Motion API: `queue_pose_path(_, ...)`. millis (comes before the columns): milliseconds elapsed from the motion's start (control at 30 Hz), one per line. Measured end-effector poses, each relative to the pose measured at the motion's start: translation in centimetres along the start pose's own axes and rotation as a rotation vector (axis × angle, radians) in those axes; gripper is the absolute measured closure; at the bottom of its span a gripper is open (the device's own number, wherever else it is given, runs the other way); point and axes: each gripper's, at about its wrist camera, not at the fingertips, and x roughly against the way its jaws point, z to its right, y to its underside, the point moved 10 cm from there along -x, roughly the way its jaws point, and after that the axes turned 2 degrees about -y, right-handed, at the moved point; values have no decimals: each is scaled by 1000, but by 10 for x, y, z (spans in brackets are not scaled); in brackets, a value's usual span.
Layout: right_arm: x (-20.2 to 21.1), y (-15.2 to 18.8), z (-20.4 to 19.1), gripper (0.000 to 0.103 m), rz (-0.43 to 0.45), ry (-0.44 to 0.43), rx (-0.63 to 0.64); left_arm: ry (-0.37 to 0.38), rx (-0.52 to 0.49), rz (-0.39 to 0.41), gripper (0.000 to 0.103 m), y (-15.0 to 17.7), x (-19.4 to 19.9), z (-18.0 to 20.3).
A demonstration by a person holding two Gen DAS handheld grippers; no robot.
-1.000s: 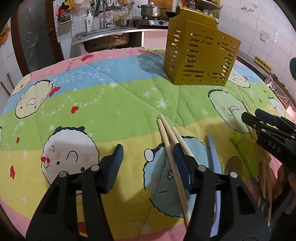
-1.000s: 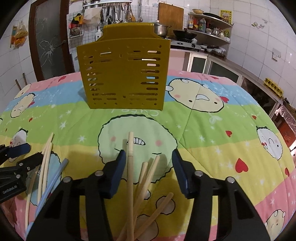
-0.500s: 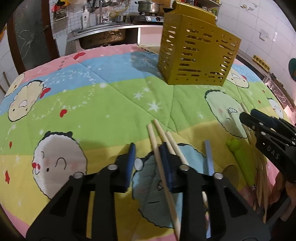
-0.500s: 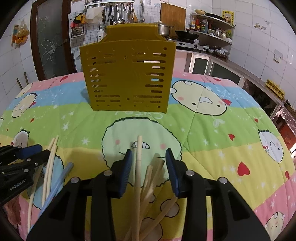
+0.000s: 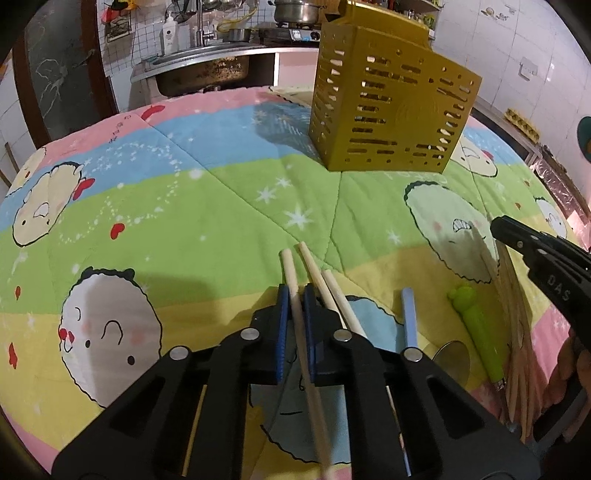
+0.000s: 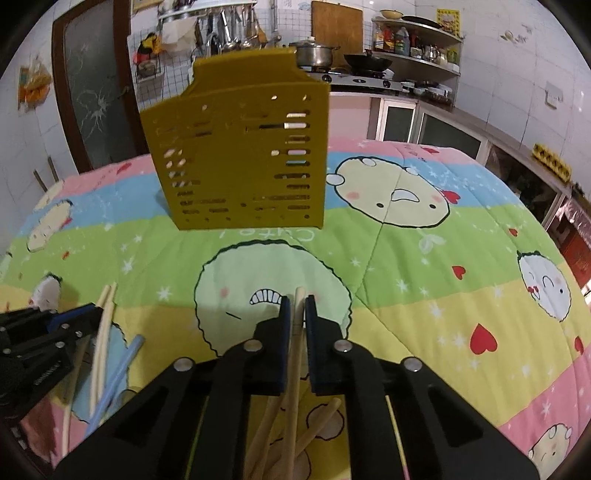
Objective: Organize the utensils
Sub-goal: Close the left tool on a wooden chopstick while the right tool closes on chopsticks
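Both jaws have just been closing: left gripper [image 5: 294,295] is pinching one pale chopstick [image 5: 290,271], right gripper [image 6: 295,308] is pinching another chopstick [image 6: 298,297]. I'd be lifting each straight up, clearing the loose chopsticks [image 5: 334,291] just right of the left jaws, before heading to the yellow holder [image 6: 240,155] ahead.

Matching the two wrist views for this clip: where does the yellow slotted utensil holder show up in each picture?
Left wrist view: the yellow slotted utensil holder stands upper right of centre, seen corner-on, on the cartoon quilt.
Right wrist view: the holder stands upper centre, slightly left, its broad face toward the camera.
Shared landmark: the steel pot on the stove behind the holder, seen in the right wrist view too.
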Motion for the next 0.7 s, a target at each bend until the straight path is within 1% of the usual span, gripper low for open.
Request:
queue_pose_path(133, 10, -5, 5, 95, 23, -14, -32, -12, 11, 40, 99, -6, 10, -5)
queue_pose_path(233, 20, -12, 9, 96, 54, -11, -40, -4, 25, 94, 99, -16, 27, -8)
queue_pose_path(400, 28, -19, 10, 97, 71, -34, -46, 20, 32, 179, 99, -31, 56, -5)
queue_pose_path(467, 29, -19, 11, 96, 76, -40, -53, 32, 35, 199, 99, -36, 64, -3)
queue_pose_path(533, 24, -16, 13, 94, 58, -31, -52, 38, 37, 199, 99, -38, 65, 0)
queue_pose_path(567, 21, -13, 12, 84, 48, -27, -44, 40, 39, 194, 99, -38, 64, 0)
queue_pose_path(600, 20, -10, 13, 61, 45, -16, -38, 39, 40, 189, 99, -37, 61, 1)
queue_pose_path(633, 18, -7, 13, 52, 49, 1, -29, 38, 40, 185, 99, -36, 59, 1)
queue_pose_path(700, 16, -3, 13, 50, 46, 17, -17, 38, 41, 175, 99, -32, 54, 0)
